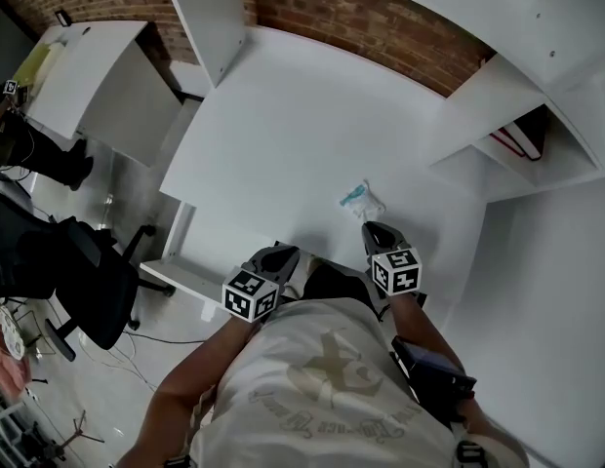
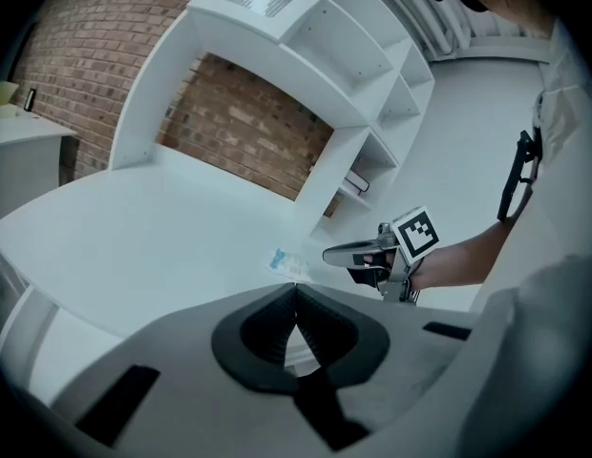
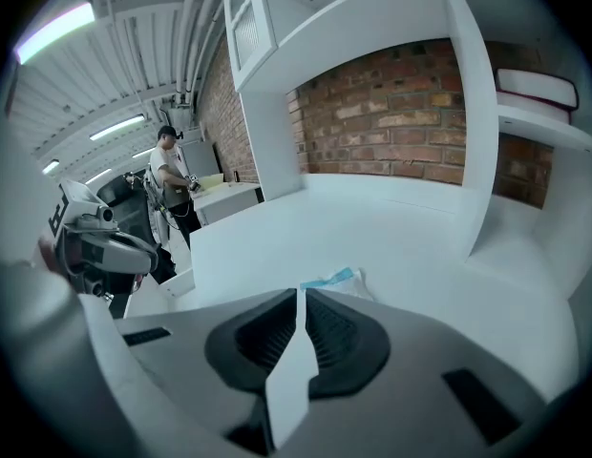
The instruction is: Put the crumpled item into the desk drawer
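The crumpled item (image 1: pixel 362 201), white plastic with a blue edge, lies on the white desk (image 1: pixel 283 135) near its front edge. My right gripper (image 1: pixel 374 228) hovers just short of it, jaws shut and empty. In the right gripper view the item (image 3: pixel 339 280) shows just past the closed tips (image 3: pixel 301 294). My left gripper (image 1: pixel 280 252) is held at the desk's front edge, left of the item, also shut with nothing in it. In the left gripper view, past the closed tips (image 2: pixel 295 286), I see the item (image 2: pixel 286 261) and the right gripper (image 2: pixel 372 253). A white drawer-like ledge (image 1: pixel 176 273) juts out under the desk's left front corner.
White shelves rise at the desk's right, with a red and white book (image 1: pixel 522 142) in one bay. A brick wall (image 1: pixel 381 27) backs the desk. A black office chair (image 1: pixel 73 271) and another white desk (image 1: pixel 88 76) stand to the left. A person (image 3: pixel 170 175) stands far behind.
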`<action>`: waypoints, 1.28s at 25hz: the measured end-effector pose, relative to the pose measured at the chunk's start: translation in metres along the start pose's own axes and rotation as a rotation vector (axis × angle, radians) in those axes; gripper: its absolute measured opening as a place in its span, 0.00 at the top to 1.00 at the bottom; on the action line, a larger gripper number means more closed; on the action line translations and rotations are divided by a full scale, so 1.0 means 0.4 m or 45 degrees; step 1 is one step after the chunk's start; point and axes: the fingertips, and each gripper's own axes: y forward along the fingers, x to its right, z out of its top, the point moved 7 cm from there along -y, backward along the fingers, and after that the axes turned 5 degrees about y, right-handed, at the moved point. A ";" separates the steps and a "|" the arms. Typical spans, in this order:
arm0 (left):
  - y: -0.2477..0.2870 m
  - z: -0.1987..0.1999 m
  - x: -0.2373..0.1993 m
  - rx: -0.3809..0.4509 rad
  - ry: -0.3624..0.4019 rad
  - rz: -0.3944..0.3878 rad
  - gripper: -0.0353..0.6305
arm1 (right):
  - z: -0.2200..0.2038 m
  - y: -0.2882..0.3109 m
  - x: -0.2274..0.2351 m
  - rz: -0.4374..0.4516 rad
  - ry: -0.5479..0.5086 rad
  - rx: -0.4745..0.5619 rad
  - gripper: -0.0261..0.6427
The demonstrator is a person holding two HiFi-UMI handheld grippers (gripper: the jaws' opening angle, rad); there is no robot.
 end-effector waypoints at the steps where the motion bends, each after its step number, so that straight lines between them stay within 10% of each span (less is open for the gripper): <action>1: 0.006 0.000 -0.001 -0.004 -0.004 -0.002 0.91 | 0.002 0.005 0.006 0.000 0.001 -0.007 0.92; 17: 0.041 -0.003 -0.044 -0.001 -0.086 0.026 0.91 | 0.040 0.108 0.081 0.005 0.010 -0.152 0.62; 32: 0.051 0.000 -0.076 -0.003 -0.135 0.045 0.91 | 0.022 0.201 0.128 -0.016 0.006 -0.363 0.53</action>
